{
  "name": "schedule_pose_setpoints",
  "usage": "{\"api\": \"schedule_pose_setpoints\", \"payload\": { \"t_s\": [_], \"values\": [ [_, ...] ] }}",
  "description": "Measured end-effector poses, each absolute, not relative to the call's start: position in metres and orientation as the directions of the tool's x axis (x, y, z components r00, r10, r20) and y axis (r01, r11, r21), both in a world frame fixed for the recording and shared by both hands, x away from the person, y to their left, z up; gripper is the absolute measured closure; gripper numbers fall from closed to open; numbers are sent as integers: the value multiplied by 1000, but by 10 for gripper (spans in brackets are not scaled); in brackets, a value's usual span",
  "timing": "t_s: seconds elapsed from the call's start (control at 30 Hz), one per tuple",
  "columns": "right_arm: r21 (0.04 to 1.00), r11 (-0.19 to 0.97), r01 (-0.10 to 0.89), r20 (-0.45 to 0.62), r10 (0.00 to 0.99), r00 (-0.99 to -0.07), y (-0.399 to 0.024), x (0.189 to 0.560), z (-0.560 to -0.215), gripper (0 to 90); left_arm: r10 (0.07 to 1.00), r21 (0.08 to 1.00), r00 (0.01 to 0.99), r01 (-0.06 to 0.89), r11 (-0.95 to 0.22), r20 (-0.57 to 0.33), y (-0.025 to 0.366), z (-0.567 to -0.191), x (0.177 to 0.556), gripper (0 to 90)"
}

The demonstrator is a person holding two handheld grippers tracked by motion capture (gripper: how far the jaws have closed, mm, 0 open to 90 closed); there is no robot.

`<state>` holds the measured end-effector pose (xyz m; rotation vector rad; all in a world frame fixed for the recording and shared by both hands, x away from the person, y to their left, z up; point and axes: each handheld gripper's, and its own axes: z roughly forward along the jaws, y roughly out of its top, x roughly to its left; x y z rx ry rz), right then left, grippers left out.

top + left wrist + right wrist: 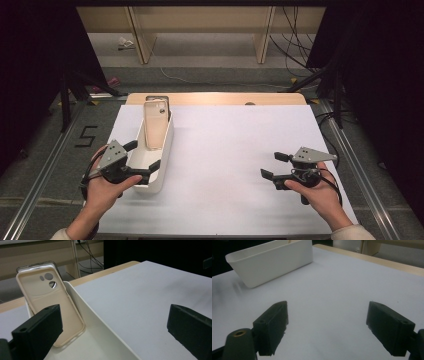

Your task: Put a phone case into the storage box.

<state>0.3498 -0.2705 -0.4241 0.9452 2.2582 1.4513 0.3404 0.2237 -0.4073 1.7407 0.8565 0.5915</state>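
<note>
Left tongs (141, 156): held in the person's left hand (102, 190) at the near end of the white bin; the jaws are spread wide, with nothing gripped between them. In the left gripper view one jaw is seen over the bin's inside and the other over the white sheet, so the bin's long wall lies between them.

Right tongs (272, 165): held in the right hand (320, 192) over the bare right part of the sheet, well apart from the bin; the jaws are released and nothing is held.

White bin (162, 172): a long, narrow open tray, set on the left part of the tabletop with its length running away from the person.

Beige phone case (155, 125): stood on end in the far part of the bin, tilted back, its inner face and camera cut-outs turned toward the left tongs; it is touched by neither jaw.

Second case (35, 265): a darker-rimmed one is seen just behind the beige case, against its back.

Tabletop (215, 98): a wooden surface covered by a white sheet (225, 150).
</note>
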Motion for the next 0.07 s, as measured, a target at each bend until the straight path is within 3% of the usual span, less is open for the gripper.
{"api": "schedule_pose_setpoints", "payload": {
  "t_s": [0.07],
  "values": [
    [888, 277, 368, 103, 659, -745, -270, 350, -424, 186, 786, 946, 619, 264, -187, -18, 224, -408, 341, 0]
  ]
}}
